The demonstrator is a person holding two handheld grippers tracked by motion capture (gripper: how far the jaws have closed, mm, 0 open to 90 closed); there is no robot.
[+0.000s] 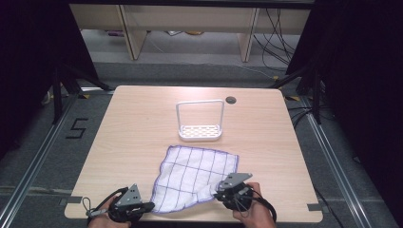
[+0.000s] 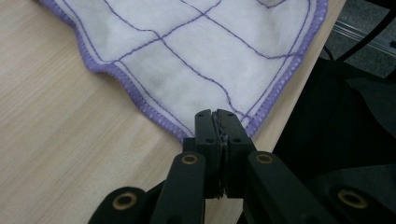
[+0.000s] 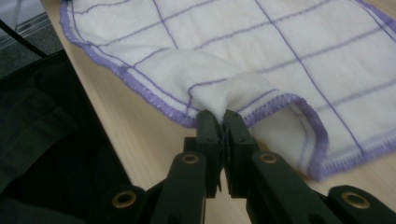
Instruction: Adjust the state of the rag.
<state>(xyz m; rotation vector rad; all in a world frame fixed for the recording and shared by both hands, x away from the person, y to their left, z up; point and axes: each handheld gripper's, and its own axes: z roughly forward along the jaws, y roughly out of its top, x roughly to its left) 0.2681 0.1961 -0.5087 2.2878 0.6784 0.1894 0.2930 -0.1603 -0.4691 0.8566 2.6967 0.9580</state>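
Note:
A white cloth [image 1: 195, 175] with purple grid lines and a purple hem lies on the near middle of the wooden table [image 1: 133, 128]. My left gripper [image 1: 151, 205] sits at the table's front edge, and in the left gripper view the left gripper [image 2: 217, 116] is shut on the near corner of the cloth [image 2: 201, 42]. My right gripper [image 1: 217, 190] is at the cloth's near right side. In the right gripper view the right gripper [image 3: 222, 116] is shut on a bunched-up fold of the cloth [image 3: 261, 42] by its hem, lifting it slightly.
A white wire-framed rack [image 1: 200, 132] with a perforated base stands just beyond the cloth. A dark cable hole [image 1: 231, 99] sits near the far edge. Bare tabletop lies on both sides. Dark frame legs and cables stand on the floor around the table.

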